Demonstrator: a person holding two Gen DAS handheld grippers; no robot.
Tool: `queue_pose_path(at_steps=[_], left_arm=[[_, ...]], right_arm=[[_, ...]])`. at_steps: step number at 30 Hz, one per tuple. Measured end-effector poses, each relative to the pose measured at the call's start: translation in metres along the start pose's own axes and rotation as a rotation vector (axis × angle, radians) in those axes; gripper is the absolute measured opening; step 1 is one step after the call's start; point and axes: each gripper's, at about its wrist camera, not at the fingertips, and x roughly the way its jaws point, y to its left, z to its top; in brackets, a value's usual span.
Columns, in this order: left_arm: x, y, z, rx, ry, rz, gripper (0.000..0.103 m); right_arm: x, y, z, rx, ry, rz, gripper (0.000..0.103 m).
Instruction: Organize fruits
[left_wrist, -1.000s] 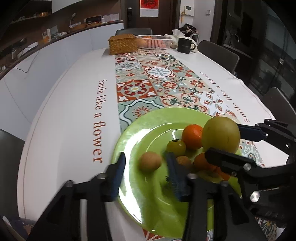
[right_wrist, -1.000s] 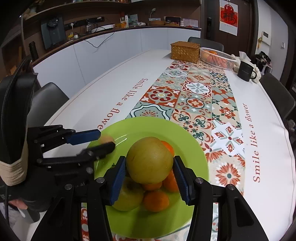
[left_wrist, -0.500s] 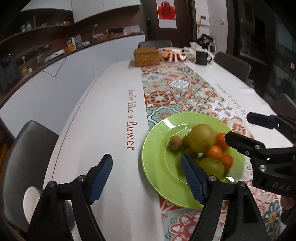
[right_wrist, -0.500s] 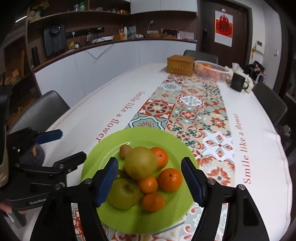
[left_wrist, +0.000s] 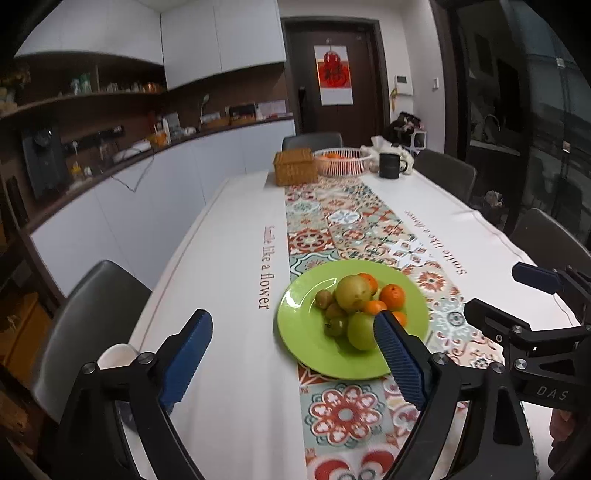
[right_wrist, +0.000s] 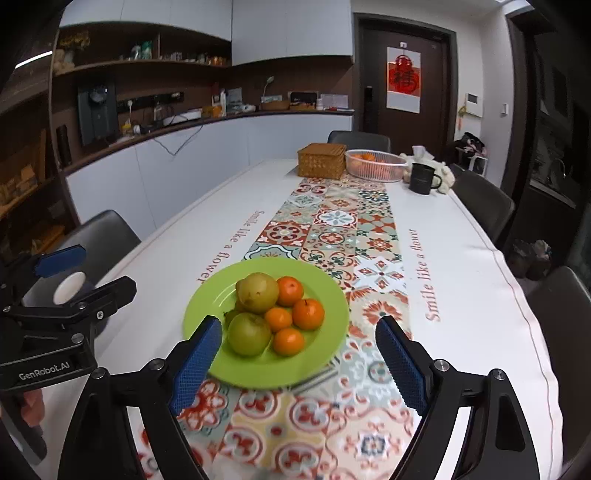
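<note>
Right wrist view: tiled runner (right_wrist: 334, 236) on white table (right_wrist: 207, 229), both grippers (right_wrist: 299, 354) agape, empty.

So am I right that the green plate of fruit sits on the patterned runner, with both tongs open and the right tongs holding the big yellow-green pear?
Not quite: the right tongs hold nothing. The right wrist view shows the big yellow-green pear resting on the fruit pile on the round green plate, clear of the pads. The rest stands: plate on the patterned runner, and left tongs open too.
</note>
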Motion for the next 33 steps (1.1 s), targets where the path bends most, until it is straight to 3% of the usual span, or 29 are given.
queue_pose_path(at_steps=[15, 33], left_arm=[[-0.112, -0.023, -0.032, -0.021, -0.1, -0.023, 0.101], [-0.186, -0.036, -0.075, -0.024, -0.122, -0.056, 0.103]], right_arm=[[-0.114, -0.007, -0.041, 0.039, -0.082, -0.045, 0.092], [-0.197, 0.0, -0.087, 0.056, -0.142, -0.073, 0.095]])
